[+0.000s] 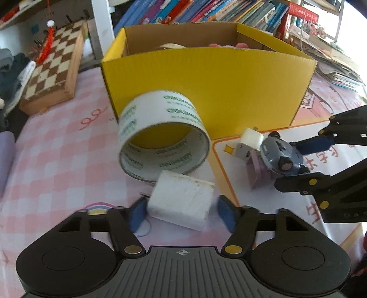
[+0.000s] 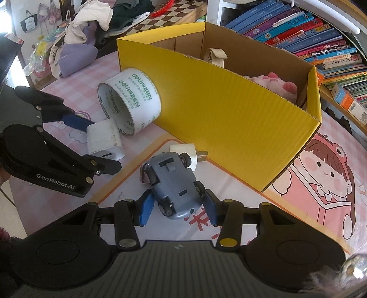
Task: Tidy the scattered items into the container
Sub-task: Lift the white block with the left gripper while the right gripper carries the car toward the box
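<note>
A white charger block [image 1: 181,201] lies on the pink checked cloth between the blue pads of my left gripper [image 1: 181,213]. The left pad is at its side and a thin gap shows at the right pad, so the gripper is open. My right gripper [image 2: 179,209] is shut on a grey-blue toy car [image 2: 174,183], which is wheels-up. Behind both stands the yellow cardboard box [image 1: 206,91], with a white tape roll [image 1: 164,135] leaning on its front wall. A small white plug adapter [image 2: 185,151] lies just past the car. The right gripper [image 1: 296,162] and car [image 1: 279,155] show at the right of the left wrist view.
The box [image 2: 229,114] holds a pink plush [image 2: 275,82] and a beige strap. A pinkish piece [image 1: 259,169] lies under the car. A chessboard [image 1: 52,66] sits at the left, books [image 1: 206,11] line the back, and clothes [image 2: 91,23] are piled far left.
</note>
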`<action>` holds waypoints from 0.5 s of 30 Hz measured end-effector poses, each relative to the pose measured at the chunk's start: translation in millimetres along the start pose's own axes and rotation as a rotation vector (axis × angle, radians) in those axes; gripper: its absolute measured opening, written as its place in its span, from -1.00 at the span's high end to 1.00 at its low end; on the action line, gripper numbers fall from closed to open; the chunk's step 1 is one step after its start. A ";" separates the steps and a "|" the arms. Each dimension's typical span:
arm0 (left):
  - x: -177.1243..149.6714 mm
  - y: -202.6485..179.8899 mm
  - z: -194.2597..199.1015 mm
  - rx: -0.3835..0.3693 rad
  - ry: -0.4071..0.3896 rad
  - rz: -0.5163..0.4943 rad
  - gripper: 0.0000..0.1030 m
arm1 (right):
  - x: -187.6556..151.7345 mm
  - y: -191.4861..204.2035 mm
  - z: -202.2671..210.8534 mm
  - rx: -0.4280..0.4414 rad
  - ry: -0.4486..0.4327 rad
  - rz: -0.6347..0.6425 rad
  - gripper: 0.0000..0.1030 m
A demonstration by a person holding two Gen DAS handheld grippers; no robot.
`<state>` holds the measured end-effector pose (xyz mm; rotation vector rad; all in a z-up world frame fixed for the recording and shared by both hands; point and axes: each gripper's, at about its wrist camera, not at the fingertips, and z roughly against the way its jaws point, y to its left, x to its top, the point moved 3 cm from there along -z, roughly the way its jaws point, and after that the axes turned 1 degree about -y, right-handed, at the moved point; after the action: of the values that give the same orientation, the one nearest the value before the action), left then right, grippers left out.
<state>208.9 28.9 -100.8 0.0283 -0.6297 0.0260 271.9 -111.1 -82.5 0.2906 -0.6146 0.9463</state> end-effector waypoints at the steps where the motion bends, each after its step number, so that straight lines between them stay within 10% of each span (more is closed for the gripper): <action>1: -0.1 0.1 0.6 0.000 -0.001 0.000 -0.10 | 0.0 0.1 -0.1 -0.001 0.000 -0.001 0.13; 15: -6.1 0.5 20.5 -0.053 -0.022 0.033 -0.09 | -4.2 8.3 6.1 -0.020 -0.004 -0.018 0.14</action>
<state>192.0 28.6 -87.8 -0.0332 -0.6525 0.0404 261.0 -112.3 -80.4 0.2794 -0.6237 0.9215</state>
